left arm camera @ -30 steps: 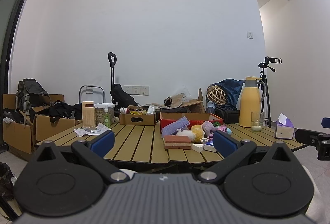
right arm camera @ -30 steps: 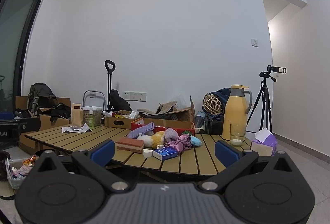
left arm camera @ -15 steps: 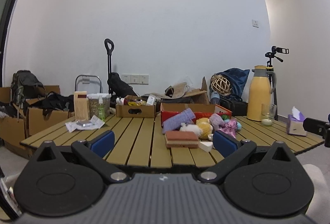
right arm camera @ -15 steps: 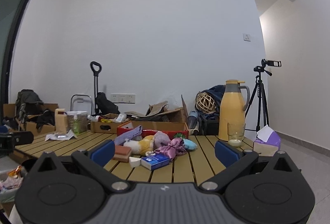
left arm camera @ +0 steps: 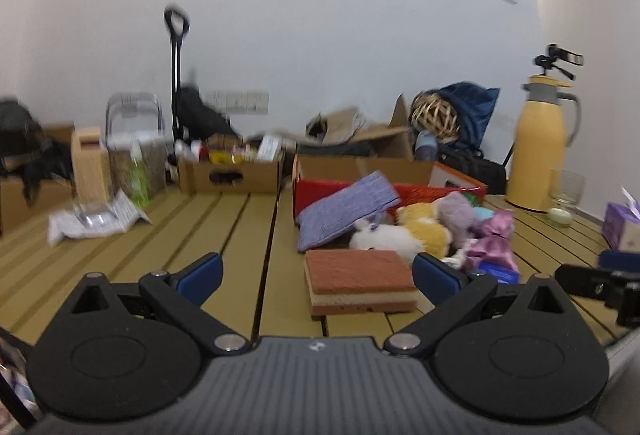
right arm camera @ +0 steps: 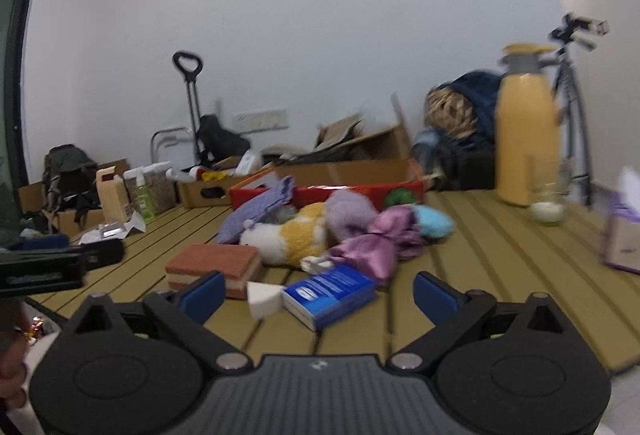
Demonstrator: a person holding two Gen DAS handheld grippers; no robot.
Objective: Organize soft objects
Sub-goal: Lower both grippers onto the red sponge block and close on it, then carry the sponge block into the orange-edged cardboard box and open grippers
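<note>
Both tongs gape empty before a heap of plush toys [right arm camera: 304, 235], white, yellow, lilac.

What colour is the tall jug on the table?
Yellow jug with a grey top, clearest in the left wrist view.

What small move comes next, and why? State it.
Probably ease the right tool forward to the purple satin cloth at the near edge of the soft pile. Its jaws, which have just narrowed a little, stand open and empty, short of the pile, and the blue box lies in between.
</note>
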